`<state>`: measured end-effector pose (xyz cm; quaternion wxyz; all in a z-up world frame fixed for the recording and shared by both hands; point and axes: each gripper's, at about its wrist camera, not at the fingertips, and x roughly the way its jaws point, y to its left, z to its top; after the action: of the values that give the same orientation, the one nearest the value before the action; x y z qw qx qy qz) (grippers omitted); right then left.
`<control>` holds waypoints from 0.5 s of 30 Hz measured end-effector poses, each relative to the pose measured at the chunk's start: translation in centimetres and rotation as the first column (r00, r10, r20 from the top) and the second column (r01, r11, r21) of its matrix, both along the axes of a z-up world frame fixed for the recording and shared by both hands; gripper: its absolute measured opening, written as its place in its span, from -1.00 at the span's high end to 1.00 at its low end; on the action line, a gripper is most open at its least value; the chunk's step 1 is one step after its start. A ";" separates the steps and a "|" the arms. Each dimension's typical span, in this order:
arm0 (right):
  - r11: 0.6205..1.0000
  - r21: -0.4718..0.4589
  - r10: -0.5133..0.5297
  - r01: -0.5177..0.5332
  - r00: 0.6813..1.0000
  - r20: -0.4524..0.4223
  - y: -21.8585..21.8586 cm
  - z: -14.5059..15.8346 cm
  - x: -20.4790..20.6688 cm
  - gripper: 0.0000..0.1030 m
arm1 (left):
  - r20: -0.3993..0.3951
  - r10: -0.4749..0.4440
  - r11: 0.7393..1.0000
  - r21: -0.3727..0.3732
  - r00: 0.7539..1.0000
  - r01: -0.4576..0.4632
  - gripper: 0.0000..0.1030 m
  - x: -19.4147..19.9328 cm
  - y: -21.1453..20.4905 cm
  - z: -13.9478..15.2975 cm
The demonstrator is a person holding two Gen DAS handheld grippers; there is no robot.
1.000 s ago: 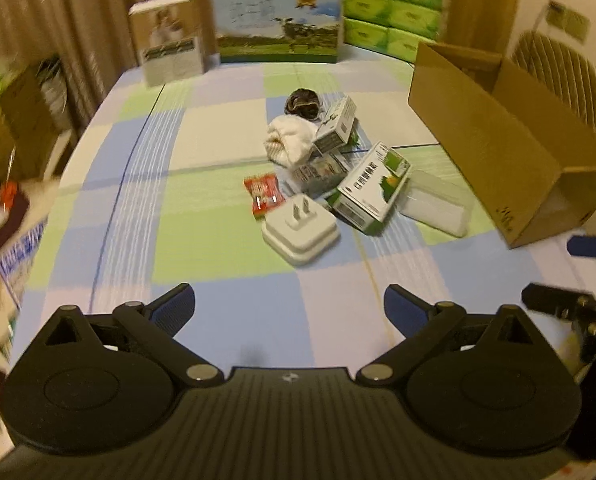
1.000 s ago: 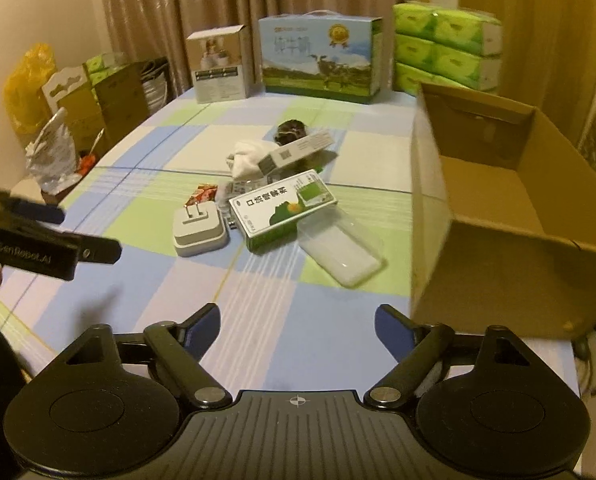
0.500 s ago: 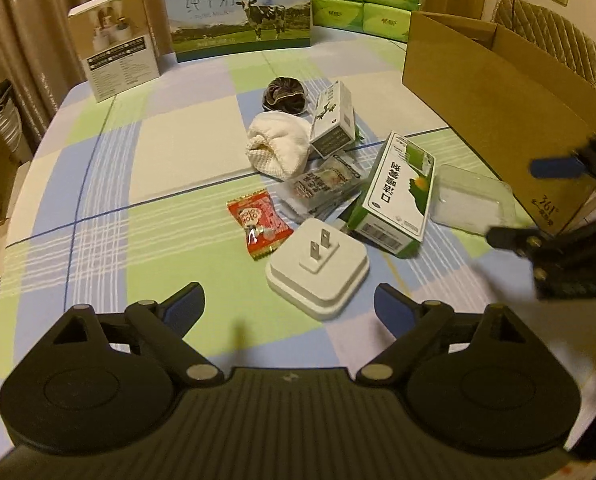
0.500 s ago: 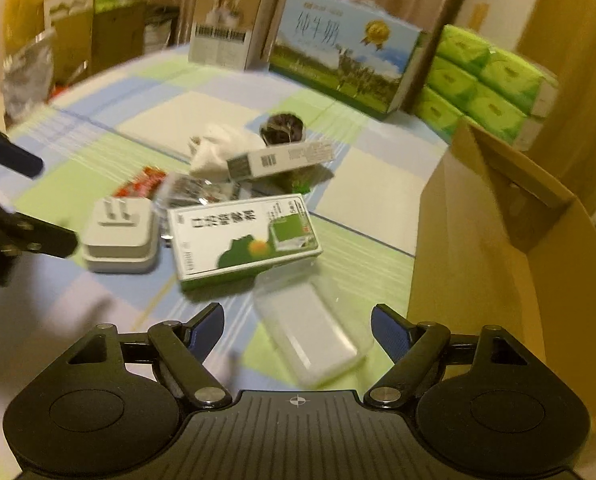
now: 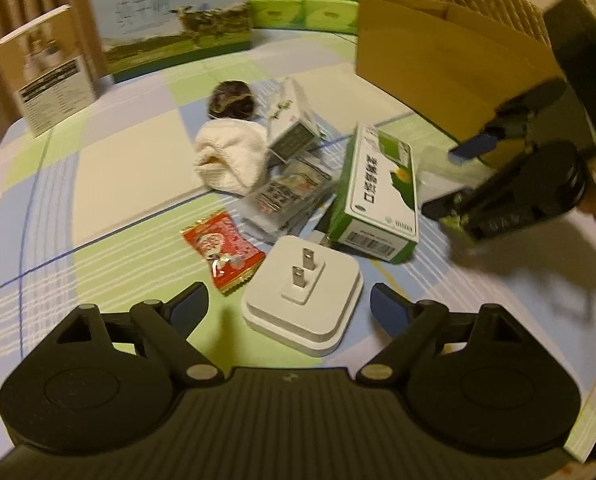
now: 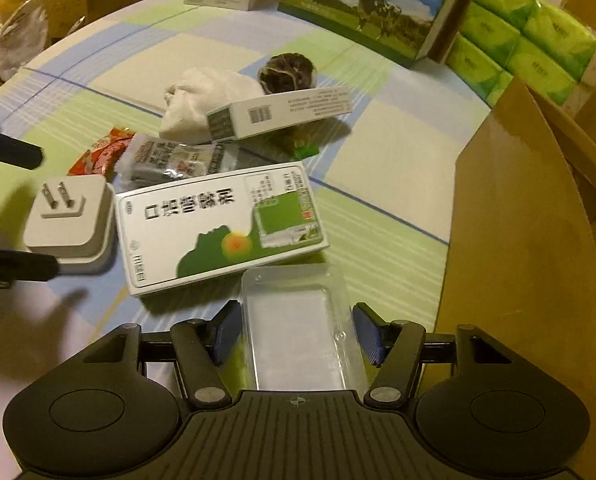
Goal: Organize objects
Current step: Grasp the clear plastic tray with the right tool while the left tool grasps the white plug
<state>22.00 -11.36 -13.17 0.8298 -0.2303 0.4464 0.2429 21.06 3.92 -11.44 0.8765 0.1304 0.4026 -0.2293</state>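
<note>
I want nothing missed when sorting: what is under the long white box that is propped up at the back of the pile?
The long white box leans on the white cloth bundle. A green scrap shows in its shadow; anything else under it is hidden.

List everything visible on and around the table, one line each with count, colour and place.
Plug adapter: 1, white, prongs up, between the left tongs' fingers.
Clear plastic tray: 1, transparent, between the right tongs' fingers.
Medicine box: 1, white and green, beside the adapter.
Small carton: 1, white, tilted on the pile.
Snack packet: 1, red, left of the adapter.
Foil sachets: several, dark, mid-pile.
Cloth bundle: 1, cream.
Dark round item: 1, brown, behind the cloth.
Cardboard box: 1, brown, right side.
Milk carton case: 1, blue-green, far edge.
Tissue packs: several, green.
Left tongs: open.
Right tongs: open.
</note>
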 end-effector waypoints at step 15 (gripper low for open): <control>0.984 0.152 -0.088 0.089 0.996 -0.014 -3.2 0.4 -7.6 -0.15 | -0.068 0.032 0.997 0.075 0.997 -0.027 -0.17 -1.3 -1.6 -0.7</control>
<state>14.44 -14.52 -12.77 0.8534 -0.1452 0.4394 0.2399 19.78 2.35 -12.10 0.8599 0.1488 0.4429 -0.2058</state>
